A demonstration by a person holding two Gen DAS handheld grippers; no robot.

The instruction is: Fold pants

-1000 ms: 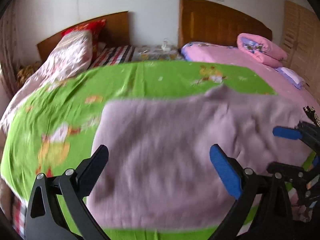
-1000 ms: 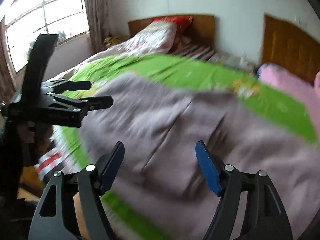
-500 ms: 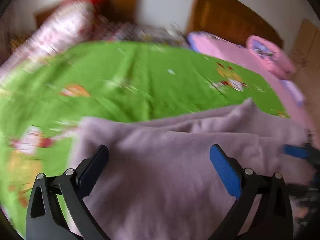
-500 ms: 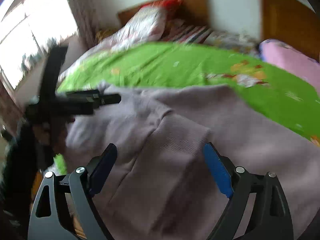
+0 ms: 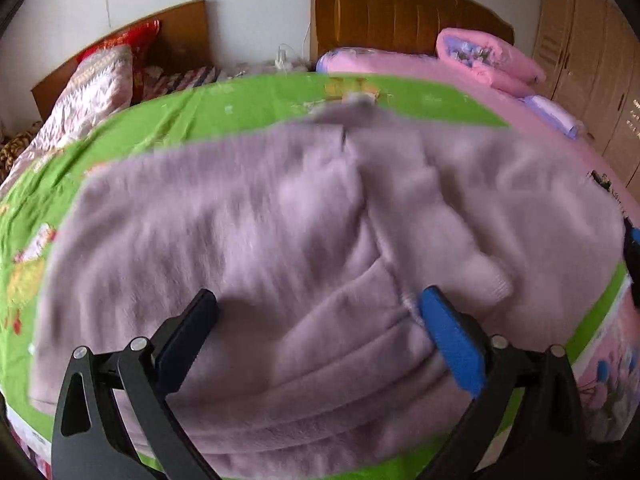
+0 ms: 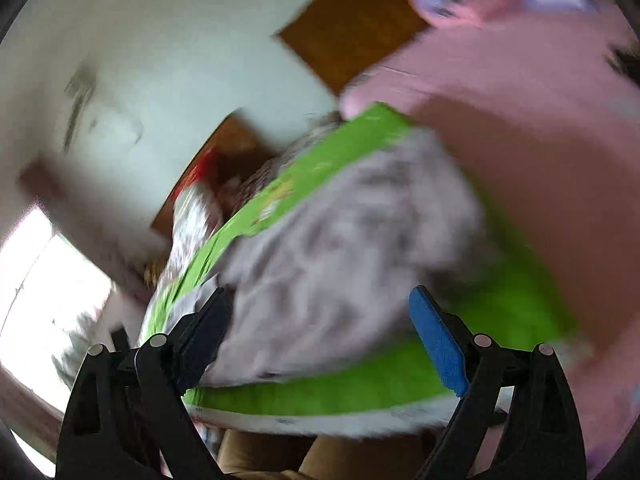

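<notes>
Lilac fleece pants [image 5: 280, 240] lie spread on a green cartoon-print bedsheet [image 5: 200, 108], with rumpled folds and a cuff near the front right. My left gripper [image 5: 320, 328] is open and empty, hovering over the near part of the pants. In the blurred, tilted right wrist view the pants [image 6: 340, 280] lie on the green sheet [image 6: 400, 384] ahead of my right gripper [image 6: 320, 328], which is open and empty. A dark part of the right gripper shows at the right edge of the left wrist view [image 5: 632, 248].
A pink bed [image 5: 440, 68] with a rolled pink quilt [image 5: 488, 60] adjoins on the right. A floral quilt and red pillow [image 5: 100, 80] lie at the head on the left. Wooden headboards [image 5: 400, 12] and a wardrobe [image 5: 592, 60] stand behind.
The left gripper view swung back up and the pants now look more rumpled. The right gripper has rolled and swung right, toward the bed's edge. Both stayed open.
</notes>
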